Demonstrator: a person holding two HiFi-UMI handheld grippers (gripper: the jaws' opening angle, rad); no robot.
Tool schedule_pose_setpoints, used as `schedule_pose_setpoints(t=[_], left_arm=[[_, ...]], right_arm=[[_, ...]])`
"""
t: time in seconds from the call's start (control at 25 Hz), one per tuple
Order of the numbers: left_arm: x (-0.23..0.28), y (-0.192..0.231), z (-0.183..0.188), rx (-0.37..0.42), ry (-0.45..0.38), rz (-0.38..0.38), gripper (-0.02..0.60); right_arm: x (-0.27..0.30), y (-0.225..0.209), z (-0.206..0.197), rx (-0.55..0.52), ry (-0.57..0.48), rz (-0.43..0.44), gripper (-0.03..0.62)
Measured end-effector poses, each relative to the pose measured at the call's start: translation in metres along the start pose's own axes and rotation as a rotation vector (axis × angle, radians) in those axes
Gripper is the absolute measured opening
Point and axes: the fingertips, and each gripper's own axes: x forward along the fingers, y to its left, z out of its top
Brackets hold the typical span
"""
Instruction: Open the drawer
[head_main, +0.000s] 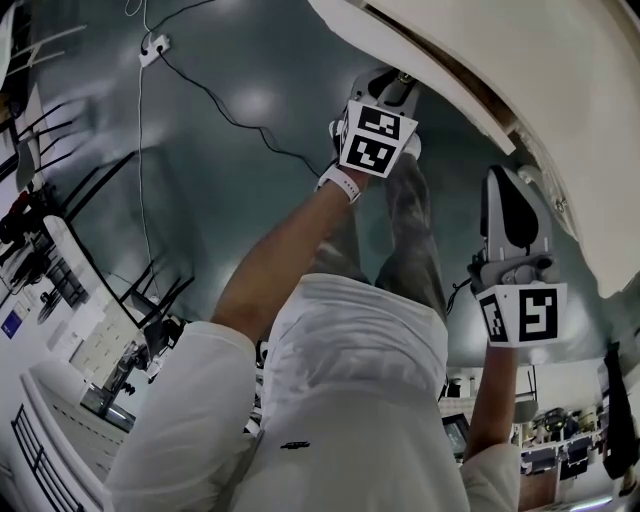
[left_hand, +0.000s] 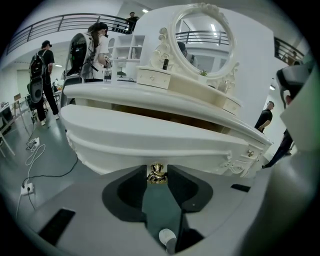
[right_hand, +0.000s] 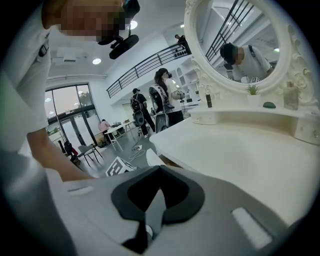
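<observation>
The left tongs (left_hand: 157, 170) were clenched on the brass knob (left_hand: 157, 175) set in the front of the drawer (left_hand: 150, 142), one pad on each side of the knob and only the pad tips in contact. The drawer belonged to the white bench (left_hand: 125, 92). Just above the knob a brown gap showed between drawer and bench top, so I judged the drawer partly out, with travel left. The right tongs (right_hand: 160, 170) were closed on nothing, up and to the right of the knob over the bench top. Whether they touched the bench could not be told, and they did not look to be bracing it. Main risk: the knob was small, rounded and shiny, so a hard or jerky pull could slide the tips off it. A pull angled away from the drawer's own line could rack the wide curved front and jam it. With the bench unbraced, a sticking drawer might drag the whole piece, rocking the mirror (left_hand: 202, 37) and the small bottle (left_hand: 165, 64) high above the knob. Overpulling could bring the drawer off its runners. The person's legs (head_main: 410, 235) stood directly behind the knob, in the drawer's path, and a cable (left_hand: 37, 152) lay on the floor off to the knob's left, a trip hazard on stepping back.
</observation>
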Motion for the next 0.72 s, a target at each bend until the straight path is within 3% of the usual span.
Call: schedule_pose_setpoints(t=[0.72], left_arm=[[-0.037, -0.003, -0.044, 0.001, 0.013, -0.021, 0.132]], right_arm=[[0.006, 0.032, 0.003, -0.042, 0.012, 0.059, 0.011]])
